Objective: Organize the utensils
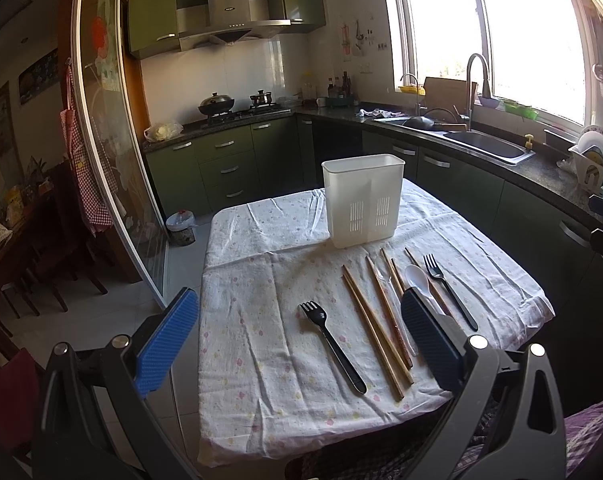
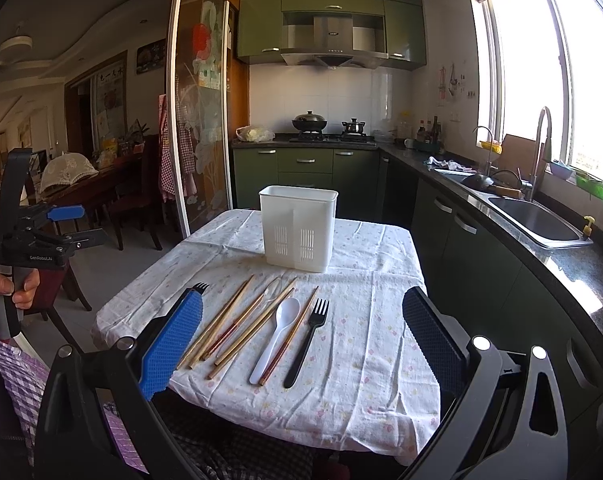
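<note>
Left wrist view showing left gripper [image 1: 297,344] hovering wide apart, empty, over utensils [image 1: 385,312] lying side by side on cloth-covered table [image 1: 261,400]; right gripper [image 2: 301,344] likewise released. White caddy [image 2: 297,228] standing upright behind them, seemingly awaiting sorting.

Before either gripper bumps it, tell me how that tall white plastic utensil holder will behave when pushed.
The tall white plastic utensil holder looks empty and thin-walled, so probably light. It is taller than its base is deep, so a high push may tip it. On the wrinkled floral tablecloth it might catch rather than slide.
</note>
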Demonstrator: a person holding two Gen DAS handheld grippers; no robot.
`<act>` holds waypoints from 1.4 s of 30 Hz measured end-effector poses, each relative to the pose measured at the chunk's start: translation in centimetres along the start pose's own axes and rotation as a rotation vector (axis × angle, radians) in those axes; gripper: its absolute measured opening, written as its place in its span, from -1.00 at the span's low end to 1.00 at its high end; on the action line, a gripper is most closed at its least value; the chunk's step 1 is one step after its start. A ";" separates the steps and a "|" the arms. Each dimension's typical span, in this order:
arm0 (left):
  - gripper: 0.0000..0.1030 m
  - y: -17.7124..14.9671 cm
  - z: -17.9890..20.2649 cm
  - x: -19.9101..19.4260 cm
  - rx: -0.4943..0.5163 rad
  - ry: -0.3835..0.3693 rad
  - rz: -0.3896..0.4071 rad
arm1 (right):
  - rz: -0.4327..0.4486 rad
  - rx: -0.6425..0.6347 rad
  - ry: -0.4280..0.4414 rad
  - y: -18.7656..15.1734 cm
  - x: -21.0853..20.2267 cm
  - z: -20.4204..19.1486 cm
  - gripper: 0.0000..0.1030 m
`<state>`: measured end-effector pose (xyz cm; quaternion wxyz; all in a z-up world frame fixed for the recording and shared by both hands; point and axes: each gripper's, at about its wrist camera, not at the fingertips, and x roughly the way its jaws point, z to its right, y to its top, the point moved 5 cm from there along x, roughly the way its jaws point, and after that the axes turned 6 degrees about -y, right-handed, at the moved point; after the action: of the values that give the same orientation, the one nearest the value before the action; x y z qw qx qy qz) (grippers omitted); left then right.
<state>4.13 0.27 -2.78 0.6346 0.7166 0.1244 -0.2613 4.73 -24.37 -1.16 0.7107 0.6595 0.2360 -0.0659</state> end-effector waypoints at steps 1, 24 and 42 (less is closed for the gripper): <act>0.87 0.0 -0.1 0.0 -0.004 -0.001 0.000 | -0.001 -0.001 -0.001 0.0 0.0 0.0 0.92; 0.87 -0.3 -0.1 0.3 -0.009 -0.007 -0.018 | -0.012 -0.009 -0.014 -0.1 0.3 -0.1 0.92; 0.87 -0.8 0.2 0.6 -0.014 -0.017 -0.038 | -0.013 -0.010 -0.012 -0.2 0.4 -0.2 0.92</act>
<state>4.19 0.16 -3.82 0.6357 0.7073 0.1345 -0.2784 4.94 -24.16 -1.46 0.7149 0.6539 0.2364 -0.0736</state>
